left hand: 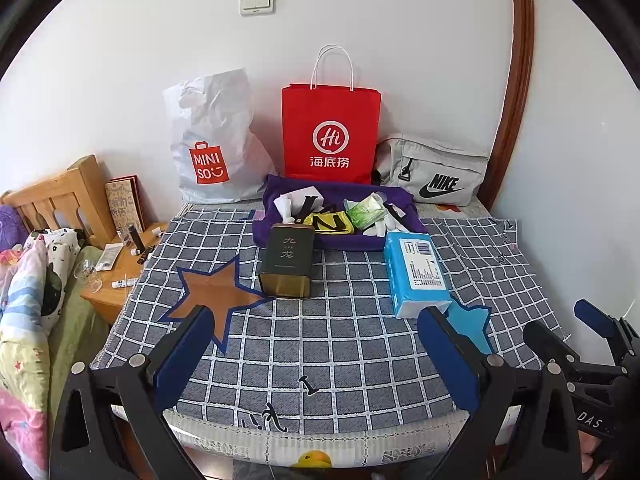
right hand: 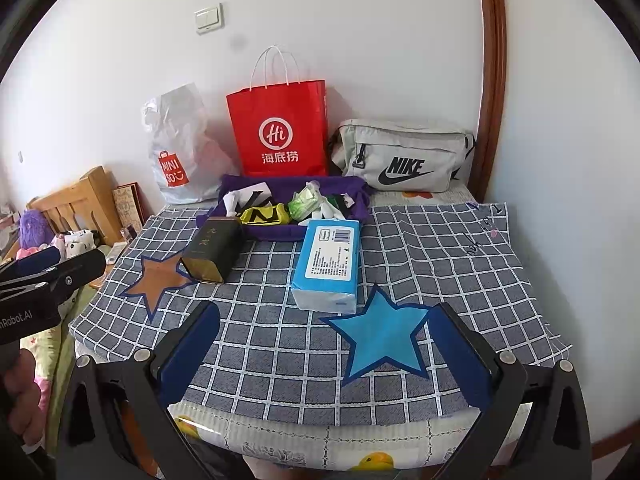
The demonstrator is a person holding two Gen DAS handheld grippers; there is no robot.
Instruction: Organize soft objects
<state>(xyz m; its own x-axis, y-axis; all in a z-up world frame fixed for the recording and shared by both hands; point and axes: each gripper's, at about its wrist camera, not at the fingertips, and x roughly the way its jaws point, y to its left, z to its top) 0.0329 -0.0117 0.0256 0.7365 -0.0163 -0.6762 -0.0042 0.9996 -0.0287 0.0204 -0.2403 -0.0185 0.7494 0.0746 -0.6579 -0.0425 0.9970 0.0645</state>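
Both claws wide apart and empty, before the first pick of the soft things.

I hold my left claw (left hand: 316,354) and my right claw (right hand: 324,354) low over the near edge of the grey checked cloth (right hand: 432,248), jaws spread, gripping nothing. The blue soft tissue pack (right hand: 328,260) lies at 12 o'clock from my right claw, just beyond the blue paper star (right hand: 380,332); the purple tray of small soft items (right hand: 276,204) is behind it. I think the right claw should go straight forward and close across the narrow sides of the pack gently, not touching the dark metal tin (right hand: 214,250) at 11 o'clock.
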